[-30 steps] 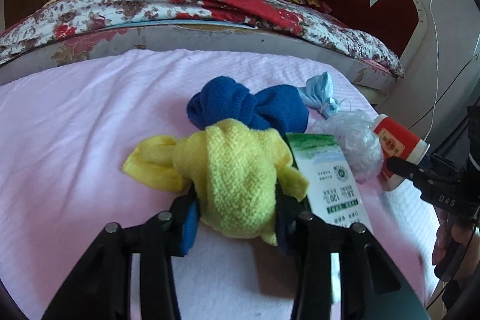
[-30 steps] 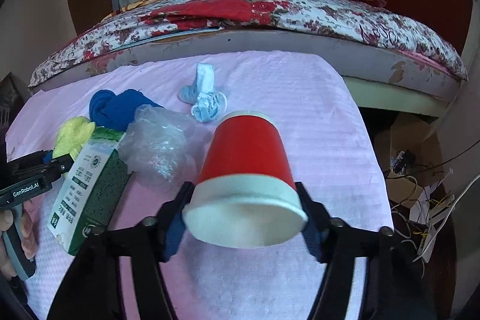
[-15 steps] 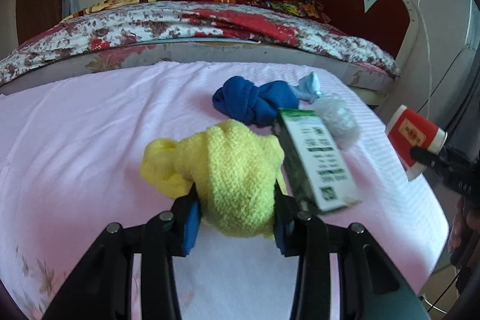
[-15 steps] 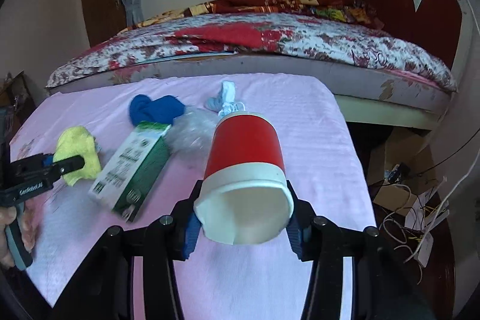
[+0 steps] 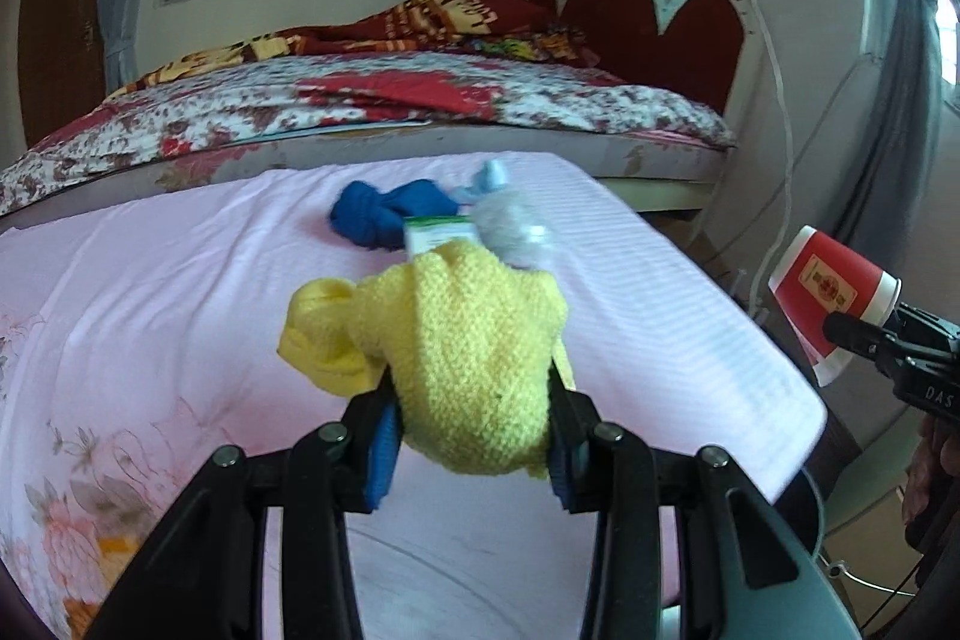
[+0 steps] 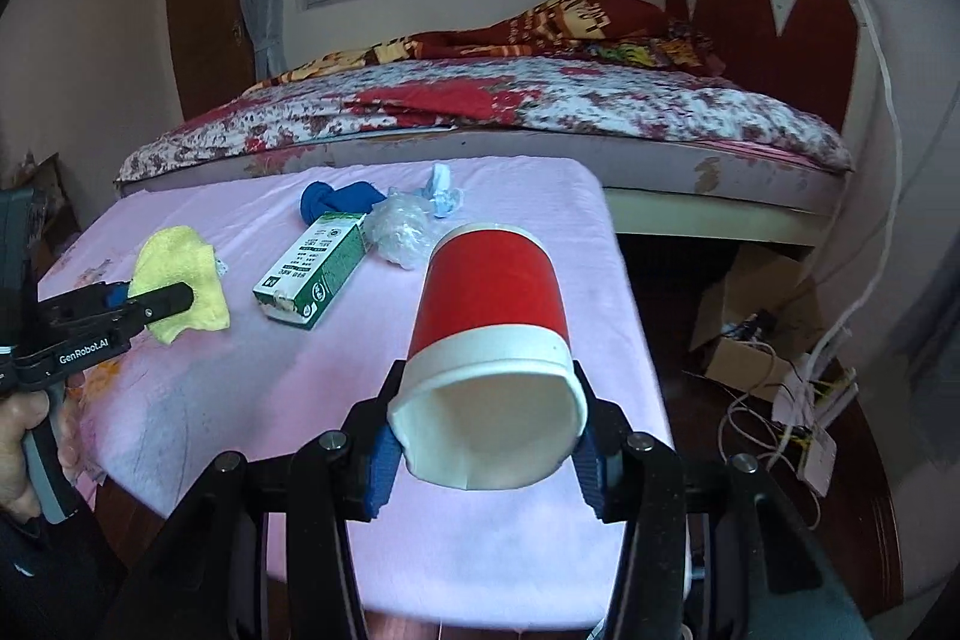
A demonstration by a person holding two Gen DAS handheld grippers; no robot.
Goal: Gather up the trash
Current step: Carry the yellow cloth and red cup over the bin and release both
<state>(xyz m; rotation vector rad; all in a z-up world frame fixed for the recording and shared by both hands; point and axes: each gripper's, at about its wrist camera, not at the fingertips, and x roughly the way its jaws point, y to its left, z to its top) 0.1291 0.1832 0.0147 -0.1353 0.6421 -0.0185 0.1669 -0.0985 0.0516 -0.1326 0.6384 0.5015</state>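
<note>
1. My left gripper (image 5: 474, 436) is clamped on the yellow knit cloth (image 5: 462, 358), lifted off the table.
2. My right gripper (image 6: 487, 451) squeezes the red paper cup (image 6: 492, 340), jaws just tightened, rim squashed.
3. Left on the pink tablecloth (image 6: 252, 376): green carton (image 6: 312, 268), plastic wrap (image 6: 399, 226), blue sock (image 6: 339, 199). No bin visible.

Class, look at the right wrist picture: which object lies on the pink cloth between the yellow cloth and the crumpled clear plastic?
A green and white carton lies on its side between the yellow cloth and the crumpled plastic, seen in the right wrist view.
</note>
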